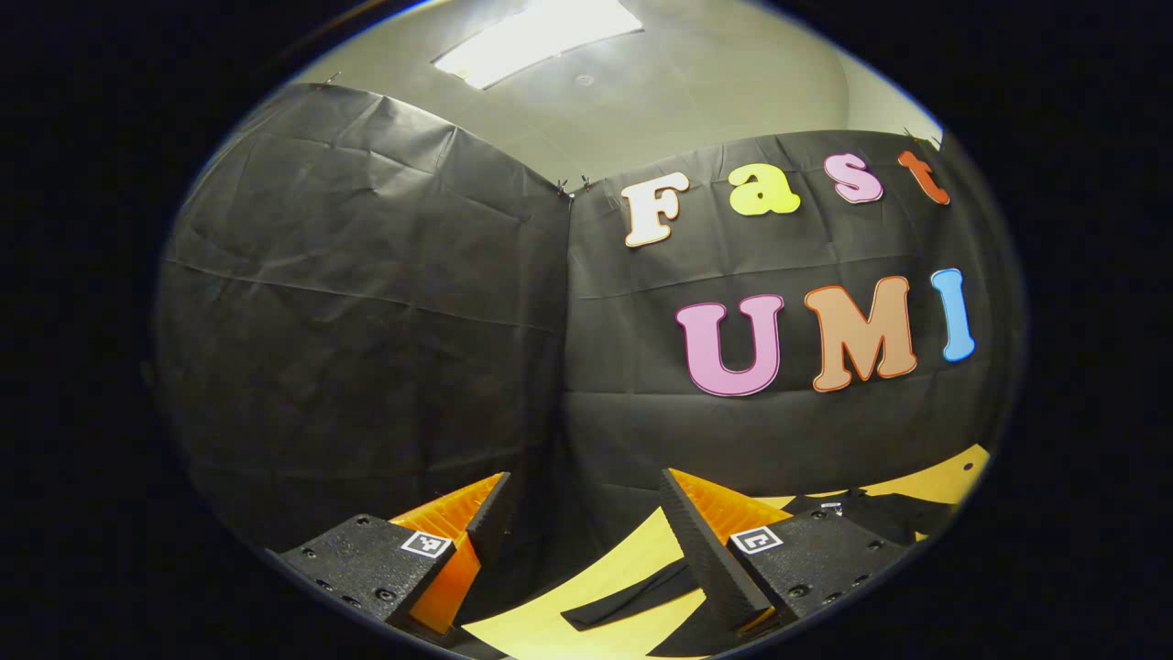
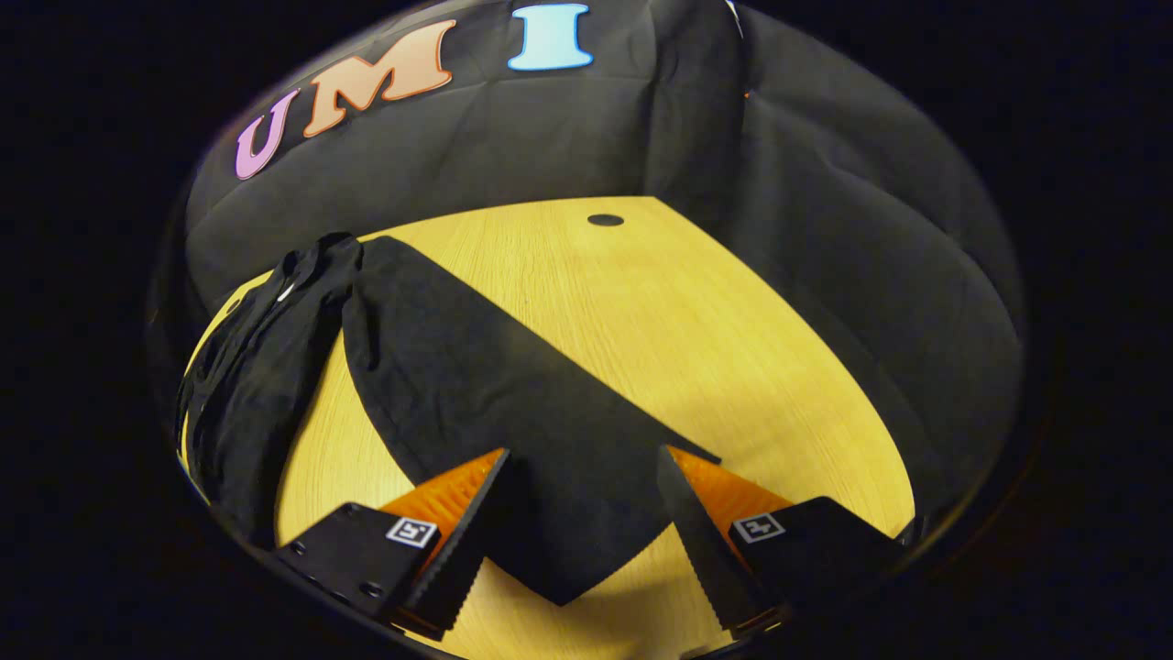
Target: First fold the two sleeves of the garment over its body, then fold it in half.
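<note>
A black garment lies on a light wooden table. In the right gripper view its right sleeve (image 2: pixel 486 385) stretches flat from the rumpled body (image 2: pixel 266 357) at the left toward the bottom middle, cuff end lowest. My right gripper (image 2: pixel 577 541) hangs open just above that cuff end, one finger on each side, not touching the cloth as far as I can tell. In the left gripper view my left gripper (image 1: pixel 577 541) is open and tilted up toward the booth wall, holding nothing. A strip of the black garment (image 1: pixel 632 596) lies on the table below it, with more cloth (image 1: pixel 871 513) at the right.
The wooden table (image 2: pixel 696 339) has a small dark round hole (image 2: pixel 605 220) near its far edge. Black cloth walls close the booth behind and to the right. A ceiling light (image 1: pixel 536 41) shines above in the left gripper view.
</note>
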The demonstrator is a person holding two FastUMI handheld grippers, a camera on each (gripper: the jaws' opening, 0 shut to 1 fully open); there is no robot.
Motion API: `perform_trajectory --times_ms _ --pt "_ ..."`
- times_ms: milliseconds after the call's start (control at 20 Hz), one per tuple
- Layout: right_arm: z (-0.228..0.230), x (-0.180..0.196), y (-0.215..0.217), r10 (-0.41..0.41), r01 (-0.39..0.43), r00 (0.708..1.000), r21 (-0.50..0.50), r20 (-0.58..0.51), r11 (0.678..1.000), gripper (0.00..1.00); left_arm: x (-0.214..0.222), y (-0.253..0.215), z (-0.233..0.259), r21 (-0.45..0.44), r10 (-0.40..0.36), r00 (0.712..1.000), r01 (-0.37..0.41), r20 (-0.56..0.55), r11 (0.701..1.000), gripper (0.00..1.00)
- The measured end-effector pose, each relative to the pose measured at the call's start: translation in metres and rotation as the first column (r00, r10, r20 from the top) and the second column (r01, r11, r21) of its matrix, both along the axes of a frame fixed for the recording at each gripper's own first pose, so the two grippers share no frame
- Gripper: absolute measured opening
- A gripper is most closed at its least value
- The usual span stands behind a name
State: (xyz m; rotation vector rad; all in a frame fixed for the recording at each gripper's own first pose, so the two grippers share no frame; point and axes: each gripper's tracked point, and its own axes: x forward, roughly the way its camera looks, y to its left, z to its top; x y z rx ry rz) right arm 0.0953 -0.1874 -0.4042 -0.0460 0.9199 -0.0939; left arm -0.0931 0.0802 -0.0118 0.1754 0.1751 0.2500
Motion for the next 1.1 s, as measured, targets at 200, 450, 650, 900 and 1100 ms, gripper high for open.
perform_trajectory --times_ms 200,450,650,900,1100 --pt "-0.002 0.004 -0.002 0.017 -0.017 1.000 0.003 0.023 1.000 1.00 0.005 -0.008 -0.011 -0.006 -0.015 1.000 0.015 -0.017 1.000 0.94" --pt "-0.004 0.007 0.017 0.032 -0.033 0.999 0.021 0.034 0.999 0.79 0.009 -0.020 -0.023 -0.040 -0.052 0.998 0.051 -0.026 0.998 0.96" --pt "-0.006 0.009 0.032 0.037 -0.038 0.999 0.046 0.020 0.998 0.37 0.013 -0.028 -0.028 -0.077 -0.087 0.996 0.087 -0.008 0.993 0.94" --pt "0.002 0.010 0.033 0.017 -0.016 1.000 -0.023 0.010 1.000 0.08 0.016 -0.024 -0.035 -0.074 -0.096 0.994 0.093 -0.042 0.993 0.98" --pt "0.035 0.017 0.040 0.046 -0.045 0.996 -0.013 0.081 0.999 0.07 0.028 -0.023 -0.053 -0.034 -0.120 0.987 0.117 -0.109 0.993 0.98"
